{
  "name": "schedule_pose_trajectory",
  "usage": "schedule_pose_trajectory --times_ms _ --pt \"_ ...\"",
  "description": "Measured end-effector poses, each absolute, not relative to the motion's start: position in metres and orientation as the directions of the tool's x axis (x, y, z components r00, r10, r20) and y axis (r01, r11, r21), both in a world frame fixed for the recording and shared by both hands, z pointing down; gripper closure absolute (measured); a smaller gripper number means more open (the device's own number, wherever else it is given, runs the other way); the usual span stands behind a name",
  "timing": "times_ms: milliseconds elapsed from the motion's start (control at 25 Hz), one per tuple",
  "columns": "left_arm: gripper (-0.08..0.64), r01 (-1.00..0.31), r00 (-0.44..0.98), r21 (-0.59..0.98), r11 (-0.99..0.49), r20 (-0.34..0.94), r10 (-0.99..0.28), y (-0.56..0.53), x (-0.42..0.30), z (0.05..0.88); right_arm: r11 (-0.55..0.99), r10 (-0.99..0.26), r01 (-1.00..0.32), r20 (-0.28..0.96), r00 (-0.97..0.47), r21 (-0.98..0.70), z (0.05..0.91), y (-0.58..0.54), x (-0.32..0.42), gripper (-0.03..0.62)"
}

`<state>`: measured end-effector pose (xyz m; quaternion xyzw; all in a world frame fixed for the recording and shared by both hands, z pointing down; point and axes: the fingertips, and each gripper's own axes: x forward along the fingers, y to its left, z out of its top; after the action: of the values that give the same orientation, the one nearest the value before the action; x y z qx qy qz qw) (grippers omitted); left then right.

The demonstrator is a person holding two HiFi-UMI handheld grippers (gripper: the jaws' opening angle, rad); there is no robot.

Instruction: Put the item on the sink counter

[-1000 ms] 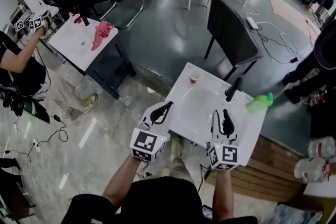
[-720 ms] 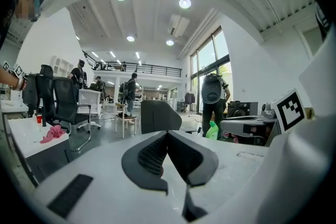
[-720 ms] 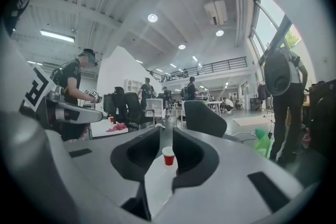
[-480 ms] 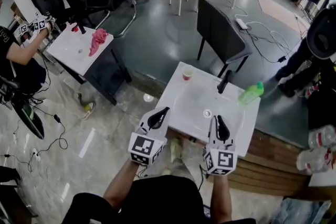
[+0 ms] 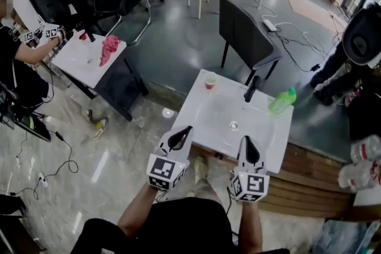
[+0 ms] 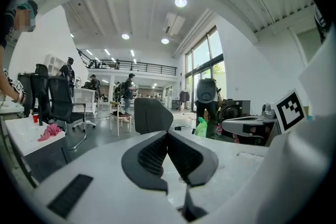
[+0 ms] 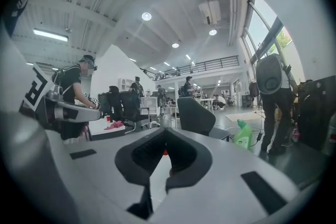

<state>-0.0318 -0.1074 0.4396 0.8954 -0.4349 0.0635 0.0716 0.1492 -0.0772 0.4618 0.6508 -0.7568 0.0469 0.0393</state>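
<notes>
one green bottle — upright on sink counter

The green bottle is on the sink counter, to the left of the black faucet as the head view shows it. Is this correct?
Not quite. The head view shows the green bottle on the sink counter, but it is to the right of the black faucet, not to the left.
</notes>
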Motion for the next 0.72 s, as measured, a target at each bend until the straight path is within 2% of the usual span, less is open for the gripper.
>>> schedule_pose_trajectory --times_ms 720 --pt "0.558 -0.789 0.612 0.068 -0.61 0.173 -0.772 -0.1104 -0.0277 0.4366 0.159 -0.98 -0.987 0.118 -0.159 -0.003 0.4553 -0.081 0.1506 0.594"
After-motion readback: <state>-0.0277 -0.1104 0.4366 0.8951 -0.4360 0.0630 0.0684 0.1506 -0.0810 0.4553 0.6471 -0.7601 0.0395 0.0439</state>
